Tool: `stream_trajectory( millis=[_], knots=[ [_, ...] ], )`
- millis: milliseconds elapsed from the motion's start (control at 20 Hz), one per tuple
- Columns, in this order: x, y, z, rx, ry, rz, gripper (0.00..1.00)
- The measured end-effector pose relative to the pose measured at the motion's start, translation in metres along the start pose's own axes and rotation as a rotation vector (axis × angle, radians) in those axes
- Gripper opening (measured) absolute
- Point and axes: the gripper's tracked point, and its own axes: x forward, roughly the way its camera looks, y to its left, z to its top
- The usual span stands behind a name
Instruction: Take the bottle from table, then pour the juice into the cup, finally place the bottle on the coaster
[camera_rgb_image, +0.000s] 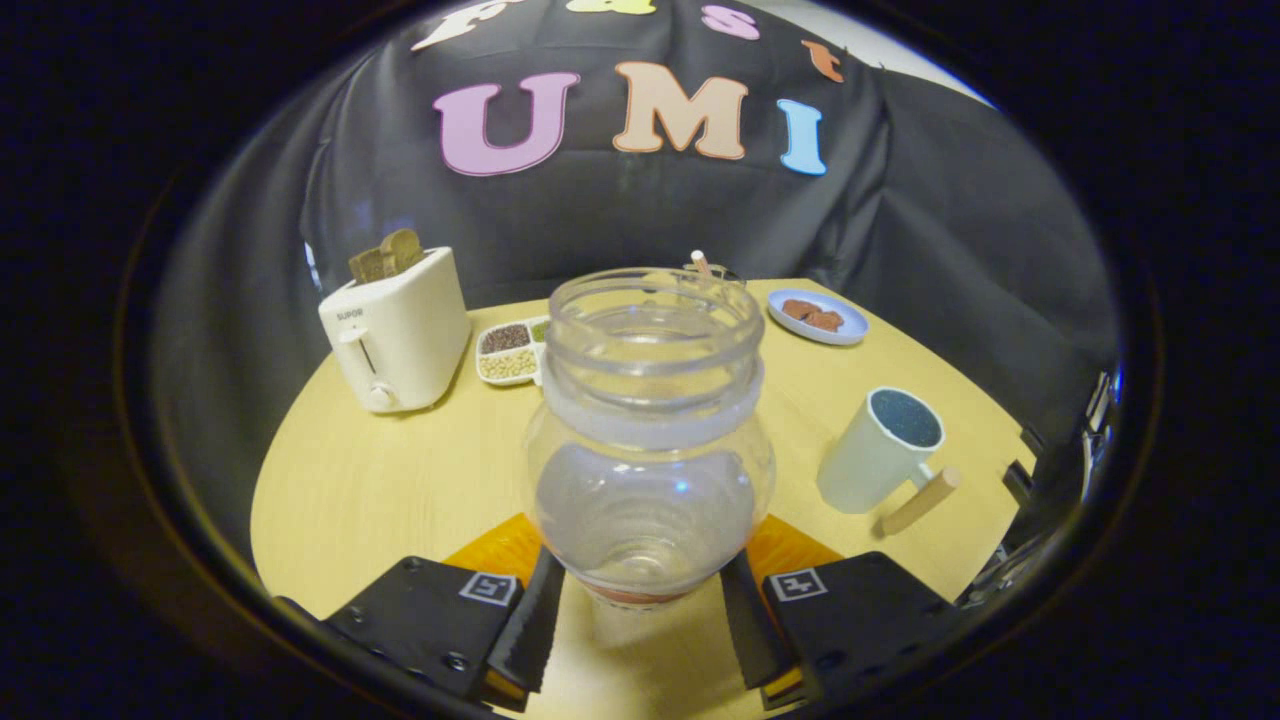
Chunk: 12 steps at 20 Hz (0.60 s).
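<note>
Both claw (640, 600) fingers clamp upright bottle (648, 440); coaster (790, 548) mostly hidden behind.

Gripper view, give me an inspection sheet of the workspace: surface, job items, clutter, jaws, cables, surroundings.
Surface: round pale wooden table, dry as far as visible.
Job's things: clear bottle, uncapped and upright, looks nearly empty; its base is over the orange coaster. Pale cup with a wooden handle stands to the bottle's right, apart from it.
Clutter: white toaster with toast in its slots; divided dish of grains; small plate with brown food.
Grippers: gripper, jaws flanking the bottle's base; whether both press on it is unclear.
Cables: nothing seen.
Surroundings: black cloth wall behind the table.
</note>
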Motion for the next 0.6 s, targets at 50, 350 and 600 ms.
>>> stream_trajectory(
  millis=[50,350,600],
  knots=[
    [-0.001,-0.002,0.002,0.008,0.015,0.003,0.76],
    [-0.004,-0.015,0.037,0.137,0.034,0.056,0.75],
    [-0.004,-0.026,0.058,0.303,0.068,0.116,0.74]
  ],
)
